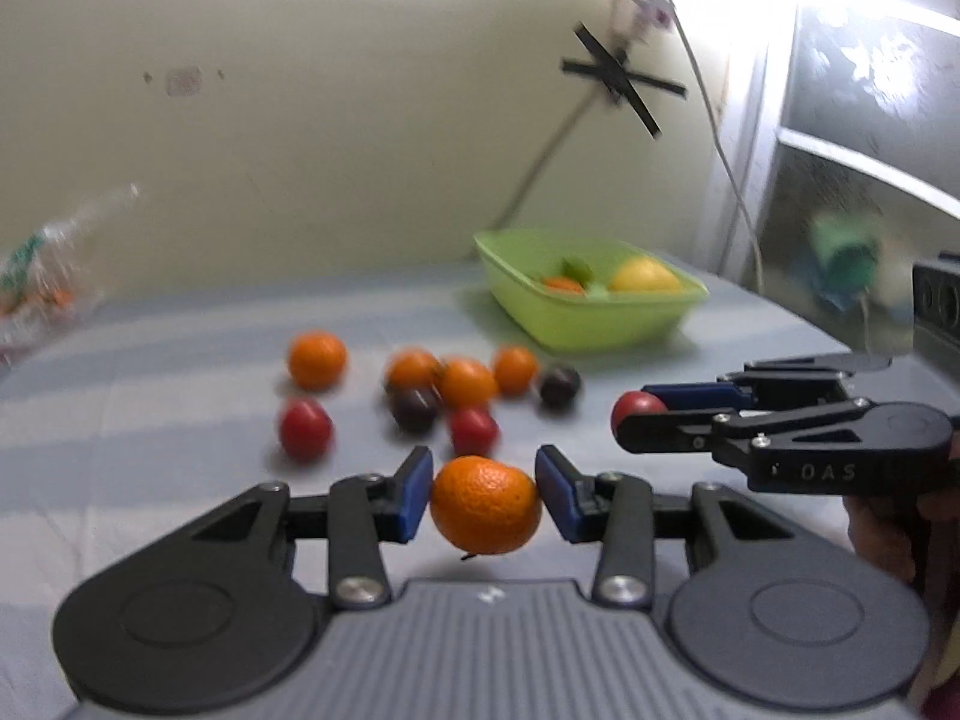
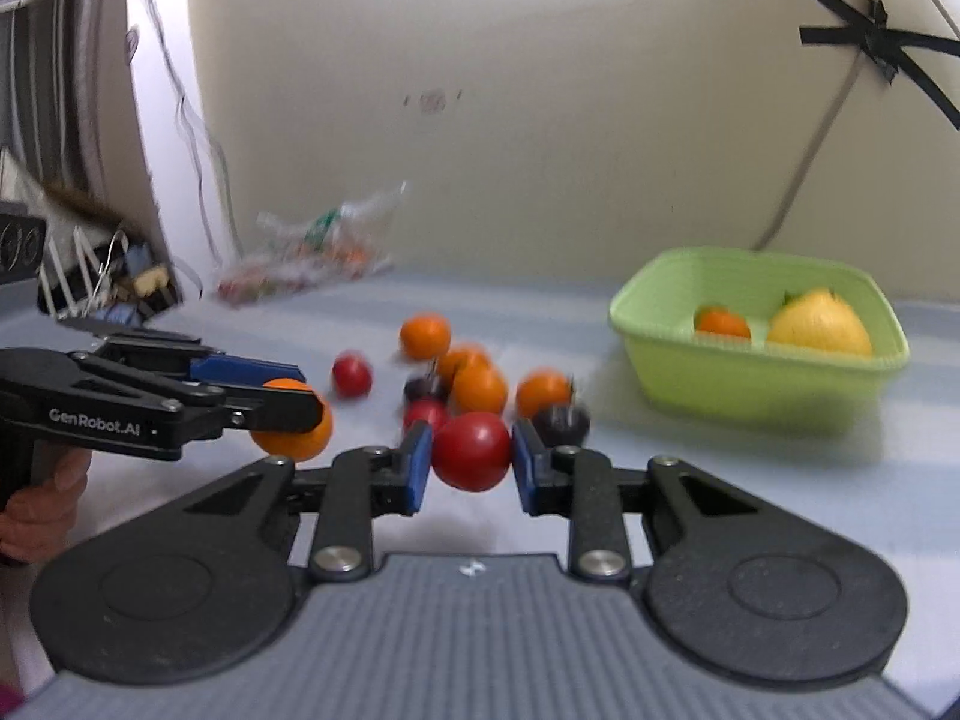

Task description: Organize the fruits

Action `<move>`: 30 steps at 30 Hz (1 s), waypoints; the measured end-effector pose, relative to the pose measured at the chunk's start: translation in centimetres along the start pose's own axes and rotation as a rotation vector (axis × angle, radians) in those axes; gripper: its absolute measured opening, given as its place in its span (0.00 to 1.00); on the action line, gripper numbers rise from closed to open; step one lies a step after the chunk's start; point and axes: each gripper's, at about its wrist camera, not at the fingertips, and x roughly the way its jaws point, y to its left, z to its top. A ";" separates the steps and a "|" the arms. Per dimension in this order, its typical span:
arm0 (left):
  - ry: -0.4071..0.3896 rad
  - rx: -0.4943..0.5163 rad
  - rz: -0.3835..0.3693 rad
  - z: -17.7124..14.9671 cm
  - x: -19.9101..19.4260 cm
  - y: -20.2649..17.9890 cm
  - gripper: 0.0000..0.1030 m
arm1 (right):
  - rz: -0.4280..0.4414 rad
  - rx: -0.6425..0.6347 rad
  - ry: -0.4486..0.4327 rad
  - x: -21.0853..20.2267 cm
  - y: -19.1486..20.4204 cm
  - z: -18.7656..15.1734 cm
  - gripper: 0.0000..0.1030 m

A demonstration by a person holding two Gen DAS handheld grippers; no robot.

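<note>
Early in the sorting. Left hand-held gripper (image 1: 483,495) clamped on an orange (image 1: 485,504), right hand-held gripper (image 2: 471,461) on a red fruit (image 2: 471,459), both above the counter (image 1: 150,372). Green bin (image 2: 762,378) holding only three fruits; about nine loose.
</note>
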 end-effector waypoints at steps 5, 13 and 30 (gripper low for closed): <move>0.015 0.013 0.032 -1.1 0.8 -1.2 0.38 | -0.028 -0.039 0.056 0.1 0.9 -1.2 0.31; 0.006 0.026 0.060 -2.1 -0.3 -1.8 0.50 | -0.052 -0.054 0.077 0.5 1.2 -1.8 0.33; 0.028 -0.028 0.093 -3.2 0.6 -1.2 0.49 | -0.093 -0.080 0.096 0.7 1.5 -2.2 0.44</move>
